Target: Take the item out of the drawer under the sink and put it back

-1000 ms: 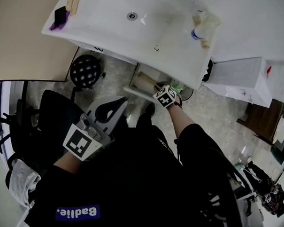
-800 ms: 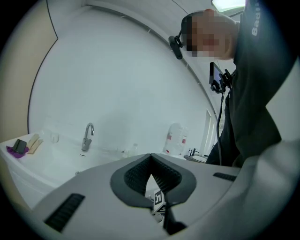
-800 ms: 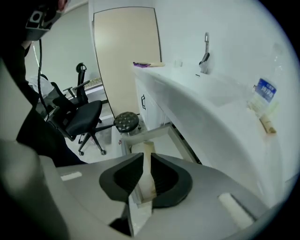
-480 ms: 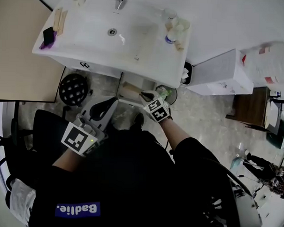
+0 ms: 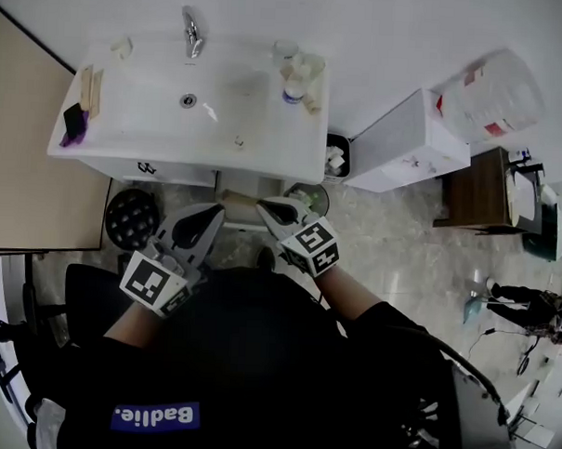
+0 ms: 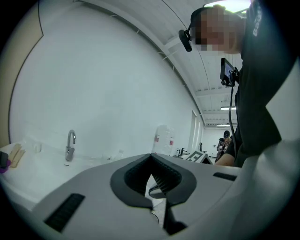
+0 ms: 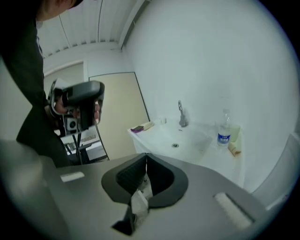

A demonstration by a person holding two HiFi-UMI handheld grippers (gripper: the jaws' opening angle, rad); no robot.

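Observation:
The white sink [image 5: 188, 112] is at the top of the head view, and the open drawer [image 5: 234, 183] shows just under its front edge with a brown roll [image 5: 239, 199] in it. My right gripper [image 5: 261, 205] is held up in front of the drawer. Its jaws are closing, and in the right gripper view [image 7: 146, 155] their tips meet with a small pale crumpled item [image 7: 139, 199] pinched behind them. My left gripper [image 5: 216, 212] hangs beside it to the left, shut [image 6: 151, 155] with nothing in it.
A round bin [image 5: 307, 194] with something green stands right of the drawer, a black round stool [image 5: 132, 219] left of it. A white cabinet [image 5: 405, 145] and a dark side table [image 5: 478, 190] are at the right. A water bottle [image 7: 224, 132] and tap [image 7: 182, 115] are on the sink.
My right gripper has risen from low beside the bin to the drawer front, close to the left gripper. The head view has tilted, so the sink now lies squarely at the top.

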